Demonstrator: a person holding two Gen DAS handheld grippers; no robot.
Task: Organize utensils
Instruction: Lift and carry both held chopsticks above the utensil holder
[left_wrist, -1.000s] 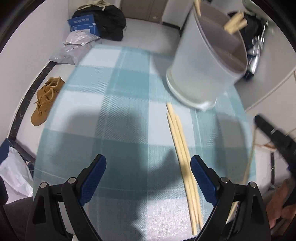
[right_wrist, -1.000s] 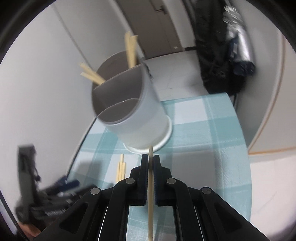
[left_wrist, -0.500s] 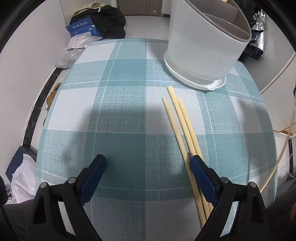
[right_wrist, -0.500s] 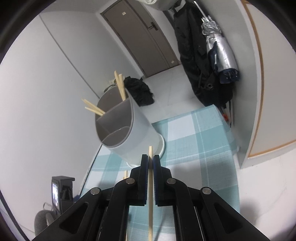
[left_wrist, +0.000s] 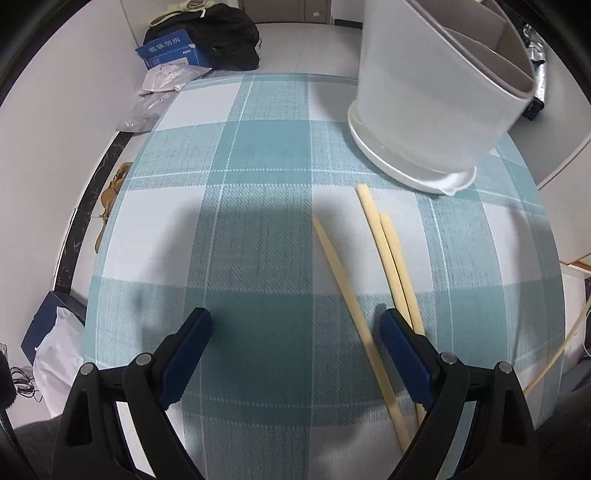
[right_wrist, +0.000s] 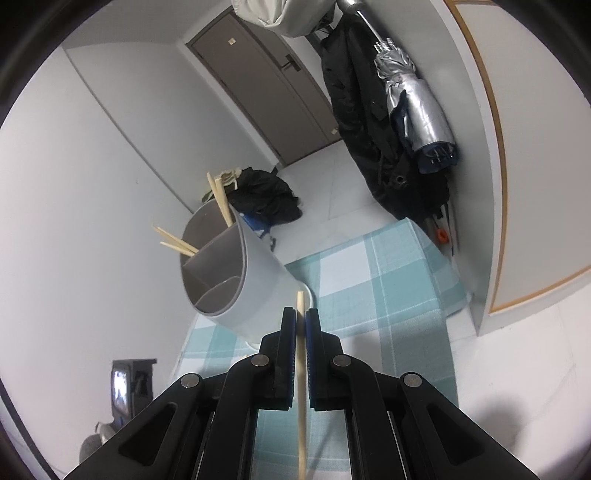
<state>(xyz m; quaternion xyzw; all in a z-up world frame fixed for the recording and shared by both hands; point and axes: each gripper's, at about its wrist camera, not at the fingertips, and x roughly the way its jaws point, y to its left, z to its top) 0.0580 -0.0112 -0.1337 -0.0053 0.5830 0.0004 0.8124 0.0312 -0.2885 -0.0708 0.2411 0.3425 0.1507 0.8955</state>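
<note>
Chopsticks (left_wrist: 369, 295) left on the surface now sit nearer the left gripper (left_wrist: 295, 332), jaws apart. Right gripper (right_wrist: 300, 325), clamped on one chopstick (right_wrist: 302, 369), has lifted toward the holder (right_wrist: 236, 280).

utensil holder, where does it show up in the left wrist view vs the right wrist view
Left wrist: utensil holder at upper right, cut off by the top edge.
Right wrist: utensil holder left of centre, chopsticks inside.
Shared landmark: the checked tablecloth it stands on.
</note>
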